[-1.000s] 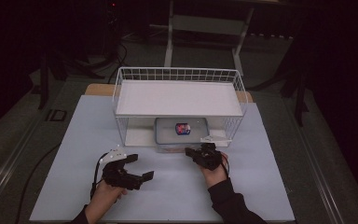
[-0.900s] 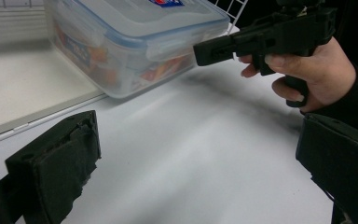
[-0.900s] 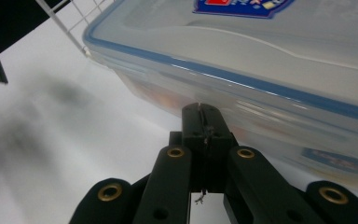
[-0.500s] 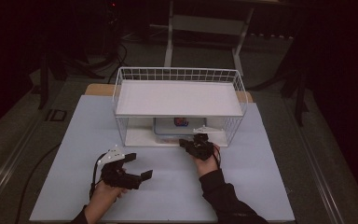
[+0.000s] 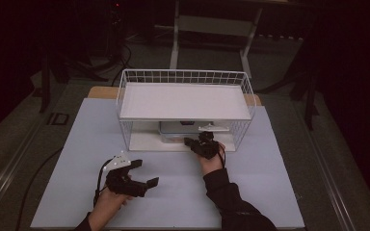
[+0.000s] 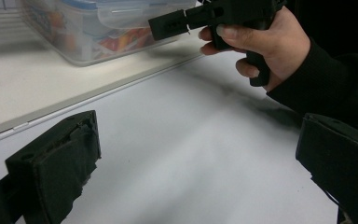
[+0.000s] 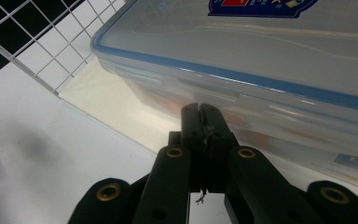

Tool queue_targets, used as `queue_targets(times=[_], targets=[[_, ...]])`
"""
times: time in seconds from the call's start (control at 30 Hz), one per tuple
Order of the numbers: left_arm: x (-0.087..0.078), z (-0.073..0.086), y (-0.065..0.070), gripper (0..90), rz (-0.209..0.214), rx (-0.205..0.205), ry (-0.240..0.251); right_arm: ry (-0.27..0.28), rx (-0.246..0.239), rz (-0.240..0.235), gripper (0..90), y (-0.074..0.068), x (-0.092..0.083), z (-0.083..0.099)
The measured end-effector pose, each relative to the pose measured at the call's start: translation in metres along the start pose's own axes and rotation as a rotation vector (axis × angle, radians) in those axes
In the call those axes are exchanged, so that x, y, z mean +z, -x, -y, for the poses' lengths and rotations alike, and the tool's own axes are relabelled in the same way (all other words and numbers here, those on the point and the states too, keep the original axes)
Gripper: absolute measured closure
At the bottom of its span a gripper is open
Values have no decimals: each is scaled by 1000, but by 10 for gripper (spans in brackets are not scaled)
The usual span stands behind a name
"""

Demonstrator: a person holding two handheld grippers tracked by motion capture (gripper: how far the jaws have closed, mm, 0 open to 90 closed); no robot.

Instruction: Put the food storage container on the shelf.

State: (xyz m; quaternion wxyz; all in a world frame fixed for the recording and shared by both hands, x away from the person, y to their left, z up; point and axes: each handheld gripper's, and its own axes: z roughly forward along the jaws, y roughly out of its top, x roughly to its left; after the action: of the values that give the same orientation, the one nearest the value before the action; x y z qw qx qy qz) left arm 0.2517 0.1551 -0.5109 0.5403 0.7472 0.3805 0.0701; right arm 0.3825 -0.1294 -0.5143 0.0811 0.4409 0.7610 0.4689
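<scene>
Here the right gripper [image 7: 201, 109], jaws pressed together and empty, points at the box [image 7: 261, 56], whose far end is cropped; the left gripper [image 5: 142, 174] gapes, empty.

High view: fixed camera sat above the person's side, faced forward and down, far enough to take in the whole pale blue surface [image 5: 77, 159] and the white wire two-tier rack [image 5: 185, 91].

Left gripper view: rode low over the surface, looked level across it between its own two black jaws, toward the rack's lower shelf. It caught the clear plastic lidded box with blue seal [image 6: 98, 28] and the right hand [image 6: 261, 42] holding the black right gripper [image 6: 168, 25], fairly near.

Right gripper view: very close to that same box [image 7: 261, 60], looking slightly upward along its closed jaws; rack mesh at upper left.

Shared: box, shelf edge.
</scene>
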Motion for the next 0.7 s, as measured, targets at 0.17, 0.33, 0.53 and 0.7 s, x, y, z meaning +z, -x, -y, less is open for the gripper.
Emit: queue_targets(times=[0.17,0.33,0.53,0.7], targets=[[0,0,0,0,-4,1,-4,1,2,-14,849,-4,-3,1],[-2,-2,4,0,-10,19,5,11,-55,-31,690,-16,-12,2],[-6,-4,6,0,-8,22,14,2,-75,-66,395,-26,-28,9],[-5,-3,9,0,-3,35,10,27,-108,-130,203,-29,-46,19]])
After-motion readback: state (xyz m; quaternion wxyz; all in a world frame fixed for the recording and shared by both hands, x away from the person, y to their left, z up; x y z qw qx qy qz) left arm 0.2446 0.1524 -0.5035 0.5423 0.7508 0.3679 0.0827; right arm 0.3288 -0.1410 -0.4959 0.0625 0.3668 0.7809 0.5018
